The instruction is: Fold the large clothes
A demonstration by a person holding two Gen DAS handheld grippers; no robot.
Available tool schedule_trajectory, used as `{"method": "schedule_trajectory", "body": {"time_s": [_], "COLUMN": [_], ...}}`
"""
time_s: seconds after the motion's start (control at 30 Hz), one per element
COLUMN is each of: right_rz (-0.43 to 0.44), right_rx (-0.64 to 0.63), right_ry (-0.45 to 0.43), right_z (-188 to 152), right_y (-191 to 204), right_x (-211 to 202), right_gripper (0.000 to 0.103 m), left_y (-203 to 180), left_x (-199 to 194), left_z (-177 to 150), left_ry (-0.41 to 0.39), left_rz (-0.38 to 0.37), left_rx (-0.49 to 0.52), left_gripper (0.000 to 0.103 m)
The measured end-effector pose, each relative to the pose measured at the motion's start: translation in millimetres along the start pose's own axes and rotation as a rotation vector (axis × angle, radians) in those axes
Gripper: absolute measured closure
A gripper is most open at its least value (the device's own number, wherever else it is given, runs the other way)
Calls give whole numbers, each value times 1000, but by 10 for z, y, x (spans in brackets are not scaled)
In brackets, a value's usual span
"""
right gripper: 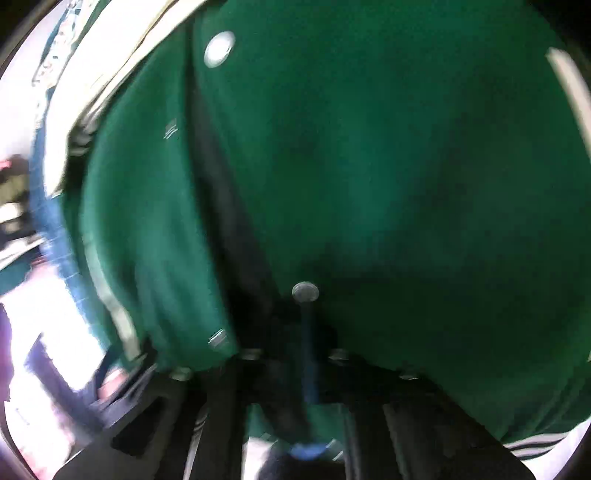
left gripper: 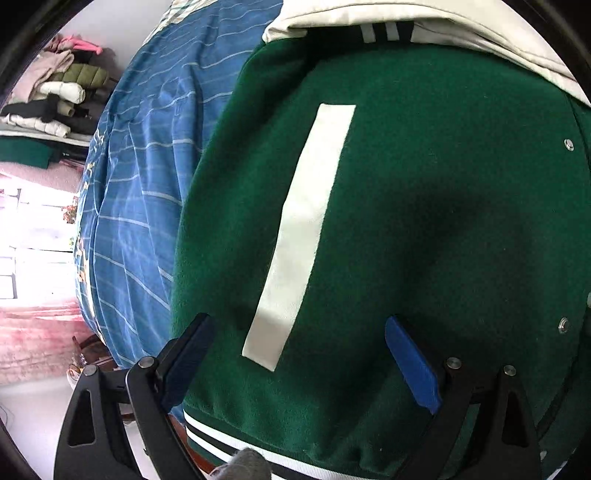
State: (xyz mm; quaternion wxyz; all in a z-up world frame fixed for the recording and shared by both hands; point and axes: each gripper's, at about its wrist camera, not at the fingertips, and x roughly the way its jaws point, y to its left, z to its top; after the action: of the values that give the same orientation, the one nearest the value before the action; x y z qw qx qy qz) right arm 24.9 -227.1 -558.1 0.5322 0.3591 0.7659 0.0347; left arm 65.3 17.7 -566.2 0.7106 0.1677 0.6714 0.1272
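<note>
A dark green varsity jacket [left gripper: 424, 184] lies spread on the bed and fills the left wrist view. It has a white pocket strip [left gripper: 306, 229], a striped hem [left gripper: 236, 443] nearest me, a striped collar [left gripper: 384, 31] and white sleeves [left gripper: 461, 26] at the far end. My left gripper [left gripper: 301, 350] hovers open over the lower body, straddling the strip's near end, with nothing between its fingers. The right wrist view is blurred. There my right gripper [right gripper: 306, 317] is shut, its tips at a metal snap [right gripper: 305, 292] on the jacket [right gripper: 406, 166] front edge. Whether cloth is pinched I cannot tell.
A blue striped bedsheet [left gripper: 147, 184] shows left of the jacket and falls away at the bed's edge. Beyond it, a heap of folded clothes [left gripper: 62, 88] sits on a shelf, and a bright window with a pink curtain [left gripper: 37, 332] is below that.
</note>
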Motion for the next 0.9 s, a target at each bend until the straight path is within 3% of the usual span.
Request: {"method": "schedule_trajectory", "body": {"time_s": [0.07,0.17,0.23,0.3,0.33,0.37,0.4,0.63,0.73,0.77,0.83,0.9], "right_rz": [-27,101,102,140,161,150,99,-29,-26,-36,-18,-3], "right_rx": [-62,-37,-45,-37,-41,-66,-99,-125,-98,-89,-72,-58], "right_ry": [59,14,21,72,88,68,49,-83,-34,-20,-37,-63], "right_z": [-100,-146,-72,36,149,205,200,126,274,294,226,190], "right_y": [113,115,110,157,183,226,293,208,281,284,273,189], "right_x": [1,-176,-153,115,183,318,289,-303,-256,-101,-205,-241], "right_gripper": [102,96,68,62,68,87,98,99,97,92,73,70], "left_y": [58,183,266,305,315,324,337,364,272,231,189,121], "left_x": [-14,-99,-138,-152,-158,-169,-195,-390,-350,-337,-352,-337], "left_z": [-33,-74,-73,-75,-75,-73,-75,-167,-225,-248,-266,-275], "left_ry": [8,1,-8,-8,-8,-10,-14,-43,-20,-16,-18,-25], "left_rz": [-3,1,7,13,12,15,20,-4,-9,-9,-12,-10], "left_rx": [-20,-59,-80,-98,-101,-103,-106,-102,-72,-63,-49,-33], "left_gripper": [7,8,8,8,8,8,8,8,8,8,8,8]}}
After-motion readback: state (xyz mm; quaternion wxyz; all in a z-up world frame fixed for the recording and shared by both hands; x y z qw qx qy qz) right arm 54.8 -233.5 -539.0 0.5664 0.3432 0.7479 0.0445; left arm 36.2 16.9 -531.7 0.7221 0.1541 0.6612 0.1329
